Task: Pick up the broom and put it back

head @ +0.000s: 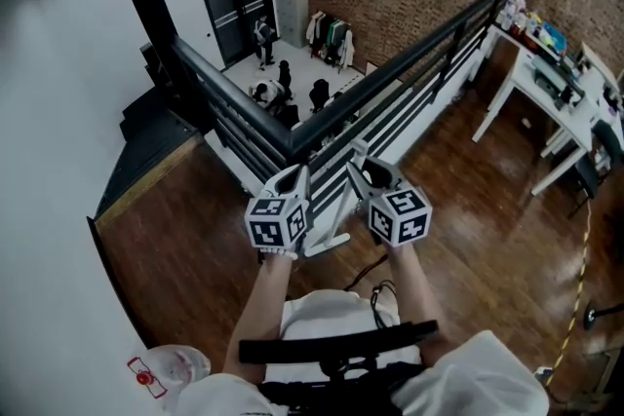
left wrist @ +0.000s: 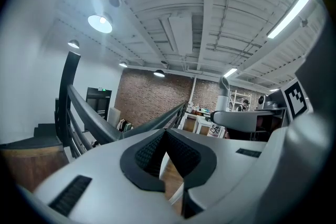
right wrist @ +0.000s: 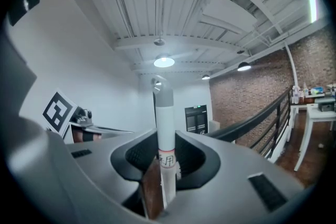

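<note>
In the right gripper view the broom's white handle point(right wrist: 164, 128), with a grey cap at its top, stands upright between the dark pads, and my right gripper point(right wrist: 165, 152) is shut on it. The head view shows both grippers raised side by side in front of the railing, the left gripper point(head: 292, 175) next to the right gripper point(head: 363, 169). A white length of the broom point(head: 330, 244) slants below them. My left gripper point(left wrist: 165, 132) has its pad tips touching with nothing between them. From that view the grey-capped handle point(left wrist: 224, 93) rises out of the right gripper.
A black railing point(head: 390, 73) runs just ahead along the edge of the wooden floor point(head: 468, 209), with a lower level beyond it. White tables point(head: 546, 93) with clutter stand at the right. A yellow cable point(head: 582, 248) lies on the floor at the right.
</note>
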`<state>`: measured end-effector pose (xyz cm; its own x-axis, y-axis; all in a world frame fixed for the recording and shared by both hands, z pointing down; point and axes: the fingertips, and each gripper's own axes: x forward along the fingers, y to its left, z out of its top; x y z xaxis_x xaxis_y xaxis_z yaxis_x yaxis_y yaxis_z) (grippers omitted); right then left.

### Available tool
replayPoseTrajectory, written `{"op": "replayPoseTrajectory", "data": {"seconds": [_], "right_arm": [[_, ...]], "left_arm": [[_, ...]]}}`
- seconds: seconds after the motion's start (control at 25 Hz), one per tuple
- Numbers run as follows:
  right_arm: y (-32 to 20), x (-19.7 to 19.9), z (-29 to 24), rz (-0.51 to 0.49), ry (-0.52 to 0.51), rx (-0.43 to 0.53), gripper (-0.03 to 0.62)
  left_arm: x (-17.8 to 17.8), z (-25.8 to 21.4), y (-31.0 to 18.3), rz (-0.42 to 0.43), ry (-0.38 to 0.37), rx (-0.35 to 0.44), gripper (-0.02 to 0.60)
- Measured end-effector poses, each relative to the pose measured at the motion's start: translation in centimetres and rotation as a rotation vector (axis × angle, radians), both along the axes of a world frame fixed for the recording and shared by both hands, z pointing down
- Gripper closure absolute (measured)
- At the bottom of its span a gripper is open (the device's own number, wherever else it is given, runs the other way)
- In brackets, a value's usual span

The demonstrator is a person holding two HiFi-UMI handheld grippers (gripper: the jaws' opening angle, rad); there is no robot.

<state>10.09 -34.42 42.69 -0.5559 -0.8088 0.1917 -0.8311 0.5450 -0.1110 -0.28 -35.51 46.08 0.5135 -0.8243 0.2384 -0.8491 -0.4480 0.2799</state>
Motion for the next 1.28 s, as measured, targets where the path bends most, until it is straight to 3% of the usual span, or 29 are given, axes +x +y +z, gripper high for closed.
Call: {"op": "replayPoseTrajectory", "data": {"seconds": [0.28, 0.88, 1.12, 1.28], "right_arm": [[-0.4, -0.3, 2.9, -0.039, 0.008, -0.059, 0.468], [-0.8, -2.9, 21.7, -0.187, 0.227, -0.350, 0.467], [-1.4, -4.8, 26.8, -0.237, 0.295, -0.435, 0.467], [-2.8, -6.0, 28.0, -0.259, 0.268, -0.449, 0.465]], "left_arm": [[-0.2, 1.1, -0.2, -0.007, -0.005, -0.024, 0.588], [-1.3, 7.4, 0.6, -0.043, -0.029, -0.169, 0.588], [-2.2, 9.5, 0.6, -0.066, -0.034, -0.209, 0.588], [-3.1, 10.0, 0.3, -0.083, -0.027, -0.223, 0.588]]}}
